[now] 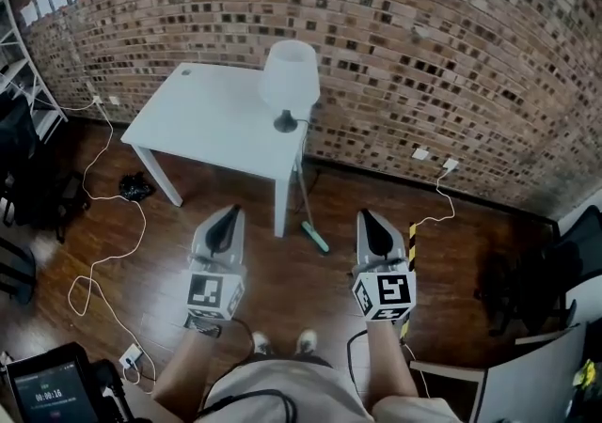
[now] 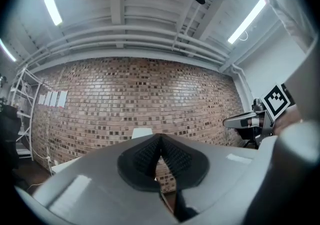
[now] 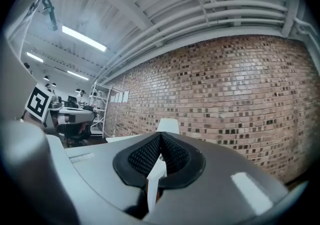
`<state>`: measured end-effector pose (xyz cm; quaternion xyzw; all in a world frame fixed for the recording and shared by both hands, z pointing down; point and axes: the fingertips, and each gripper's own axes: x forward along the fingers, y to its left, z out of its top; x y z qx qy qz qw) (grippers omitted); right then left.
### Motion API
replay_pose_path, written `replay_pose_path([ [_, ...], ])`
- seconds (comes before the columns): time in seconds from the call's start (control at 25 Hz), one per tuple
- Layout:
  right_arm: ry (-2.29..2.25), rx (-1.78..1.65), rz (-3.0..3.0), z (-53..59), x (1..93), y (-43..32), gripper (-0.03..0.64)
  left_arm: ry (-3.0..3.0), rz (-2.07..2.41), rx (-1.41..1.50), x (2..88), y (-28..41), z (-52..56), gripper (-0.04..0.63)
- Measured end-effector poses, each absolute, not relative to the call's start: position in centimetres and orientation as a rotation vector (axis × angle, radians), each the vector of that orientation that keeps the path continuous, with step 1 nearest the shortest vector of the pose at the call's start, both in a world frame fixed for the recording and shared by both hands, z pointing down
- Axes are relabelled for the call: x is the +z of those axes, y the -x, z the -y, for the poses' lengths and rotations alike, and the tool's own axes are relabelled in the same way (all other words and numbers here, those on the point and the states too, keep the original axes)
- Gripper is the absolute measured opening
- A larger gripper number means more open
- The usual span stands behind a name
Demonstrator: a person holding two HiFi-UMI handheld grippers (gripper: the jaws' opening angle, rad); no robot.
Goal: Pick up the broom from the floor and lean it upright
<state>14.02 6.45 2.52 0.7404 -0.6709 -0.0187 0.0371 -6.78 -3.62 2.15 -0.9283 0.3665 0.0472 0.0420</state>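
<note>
L tongs point(image 1: 229, 216): shut, pads together, nothing held; aimed at brick wall point(image 1: 423, 54).
Broom: thin pale-handled broom w/ teal head point(image 1: 315, 238) is ahead, between both tongs, apart from each. Stands near-upright, seems to lean on corner of white rectangular tabletop point(image 1: 202, 120); head on wood floor point(image 1: 292, 291).
R tongs point(image 1: 369, 219): shut, empty.
Risk: prob. handle slips off tabletop edge or head skids on smooth floor, so broom falls.
Containers: none in view.
</note>
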Motion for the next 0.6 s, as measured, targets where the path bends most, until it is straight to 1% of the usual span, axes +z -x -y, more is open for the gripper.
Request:
replay_pose_path([
  [0.6,-2.363,-0.088,2.038,-13.1,1.5,-13.9,0.012,2.844,-1.029,0.122,2.1,6.8,-2.6,-0.001],
])
